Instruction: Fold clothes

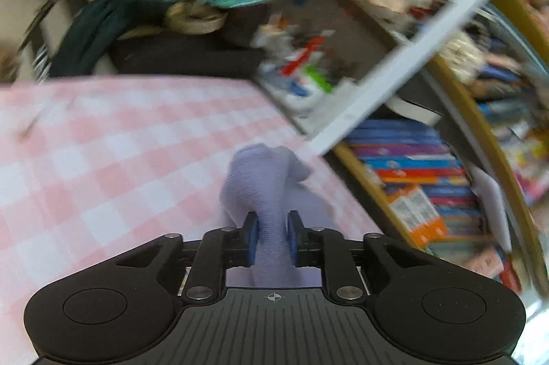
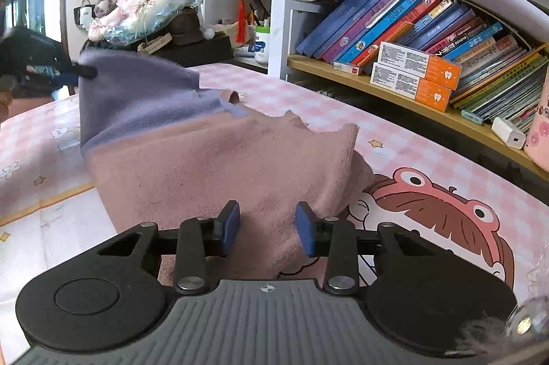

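A fleecy garment, purple (image 2: 137,97) on its upper part and dusty pink (image 2: 212,173) lower down, is lifted off the pink checked table (image 2: 394,138). In the left wrist view my left gripper (image 1: 273,238) is shut on a bunched fold of the purple cloth (image 1: 264,179). The right wrist view shows that left gripper (image 2: 82,71) pinching the garment's upper left corner. My right gripper (image 2: 267,227) is open, its blue pads (image 2: 231,224) wide apart with the pink cloth lying between and behind them.
A bookshelf (image 2: 394,83) full of slanted books and orange boxes (image 2: 415,73) runs along the table's right side. At the far end of the table sit a dark box, bags and a pile of pink frilly things (image 2: 147,8). The left wrist view is motion-blurred.
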Available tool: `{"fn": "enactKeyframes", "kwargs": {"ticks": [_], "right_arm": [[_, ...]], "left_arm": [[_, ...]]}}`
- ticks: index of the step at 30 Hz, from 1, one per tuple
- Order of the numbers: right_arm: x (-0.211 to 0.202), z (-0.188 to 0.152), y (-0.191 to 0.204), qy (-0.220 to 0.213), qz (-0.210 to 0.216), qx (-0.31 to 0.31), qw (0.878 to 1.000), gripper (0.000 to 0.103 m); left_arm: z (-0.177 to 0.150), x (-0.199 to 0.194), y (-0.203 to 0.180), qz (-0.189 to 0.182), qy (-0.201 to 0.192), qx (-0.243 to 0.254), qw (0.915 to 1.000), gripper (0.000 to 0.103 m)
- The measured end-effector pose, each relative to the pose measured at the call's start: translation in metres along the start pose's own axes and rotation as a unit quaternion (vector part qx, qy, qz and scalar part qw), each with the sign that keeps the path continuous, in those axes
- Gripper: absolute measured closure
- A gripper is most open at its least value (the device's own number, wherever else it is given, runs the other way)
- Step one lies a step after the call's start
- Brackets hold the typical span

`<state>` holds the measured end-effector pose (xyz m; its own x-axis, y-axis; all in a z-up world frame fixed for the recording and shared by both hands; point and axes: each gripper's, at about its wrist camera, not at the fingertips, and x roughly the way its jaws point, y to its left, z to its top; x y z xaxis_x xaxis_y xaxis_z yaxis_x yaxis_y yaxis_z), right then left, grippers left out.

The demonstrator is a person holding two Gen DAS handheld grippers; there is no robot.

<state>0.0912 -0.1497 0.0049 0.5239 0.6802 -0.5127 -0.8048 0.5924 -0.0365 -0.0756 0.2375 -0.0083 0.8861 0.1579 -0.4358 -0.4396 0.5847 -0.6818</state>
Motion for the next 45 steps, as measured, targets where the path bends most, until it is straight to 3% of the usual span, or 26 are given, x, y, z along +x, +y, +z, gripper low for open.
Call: {"fn": "enactKeyframes", "kwargs": {"ticks": [4,9,13,17,22,25,28,30,32,33,35,36,37,40,41,43,44,45], "right_arm": [[0.0,0.0,0.0,-0.001,0.0,0.001,1.0,0.068],[-0.001,0.0,-0.001,-0.004,-0.002,0.005,1.0,0.066],[-0.007,-0.001,-0.011,-0.01,0.012,0.051,0.999,0.063],[-0.007,0.0,-0.012,0.001,0.006,0.064,0.998,0.063],[-0.008,-0.002,-0.012,0.009,0.007,0.078,0.997,0.064],[-0.007,-0.003,-0.016,0.01,0.014,0.094,0.995,0.064],[-0.005,-0.005,-0.02,0.011,0.02,0.109,0.994,0.064],[-0.005,-0.006,-0.023,0.012,0.025,0.12,0.992,0.064],[-0.004,-0.006,-0.025,0.013,0.029,0.13,0.991,0.064],[-0.004,-0.007,-0.026,0.013,0.03,0.133,0.991,0.064],[-0.004,-0.007,-0.028,0.013,0.031,0.138,0.99,0.064],[-0.004,-0.007,-0.029,0.013,0.033,0.142,0.989,0.064],[-0.004,-0.008,-0.031,0.013,0.035,0.146,0.989,0.064],[-0.004,-0.009,-0.039,0.015,0.043,0.17,0.984,0.064],[-0.004,-0.01,-0.043,0.016,0.048,0.184,0.982,0.064],[-0.005,-0.011,-0.051,0.018,0.058,0.21,0.976,0.064],[-0.005,-0.013,-0.055,0.019,0.063,0.224,0.972,0.064],[-0.004,-0.014,-0.059,0.021,0.068,0.237,0.969,0.064]], "left_arm": [[-0.001,0.012,0.016,0.023,0.015,-0.028,0.9992,0.077],[-0.004,0.023,0.018,0.032,0.021,-0.025,0.999,0.064],[-0.006,0.025,0.017,0.028,0.01,-0.021,0.9993,0.064],[-0.006,0.026,0.016,0.028,0.005,-0.017,0.9995,0.069],[-0.005,0.026,0.018,0.026,0.008,-0.014,0.9995,0.086],[-0.003,0.018,0.007,0.008,-0.006,0.006,0.9999,0.093],[-0.004,0.003,-0.031,-0.022,-0.026,0.079,0.9963,0.094],[-0.006,-0.007,-0.06,-0.044,-0.039,0.135,0.9891,0.094],[-0.02,-0.016,-0.095,-0.069,-0.052,0.211,0.9737,0.094],[-0.034,-0.02,-0.114,-0.082,-0.056,0.259,0.9607,0.094],[-0.063,-0.028,-0.15,-0.106,-0.064,0.354,0.9271,0.094],[-0.079,-0.031,-0.167,-0.118,-0.065,0.403,0.9054,0.093],[-0.103,-0.031,-0.181,-0.128,-0.057,0.462,0.8758,0.093],[-0.174,-0.019,-0.204,-0.138,-0.002,0.616,0.7753,0.088],[-0.192,-0.013,-0.205,-0.137,0.018,0.648,0.7493,0.088],[-0.211,-0.002,-0.201,-0.123,0.046,0.668,0.7329,0.087],[-0.217,0.002,-0.199,-0.119,0.055,0.672,0.7287,0.086],[-0.215,0.002,-0.198,-0.121,0.056,0.666,0.7336,0.085]]}}
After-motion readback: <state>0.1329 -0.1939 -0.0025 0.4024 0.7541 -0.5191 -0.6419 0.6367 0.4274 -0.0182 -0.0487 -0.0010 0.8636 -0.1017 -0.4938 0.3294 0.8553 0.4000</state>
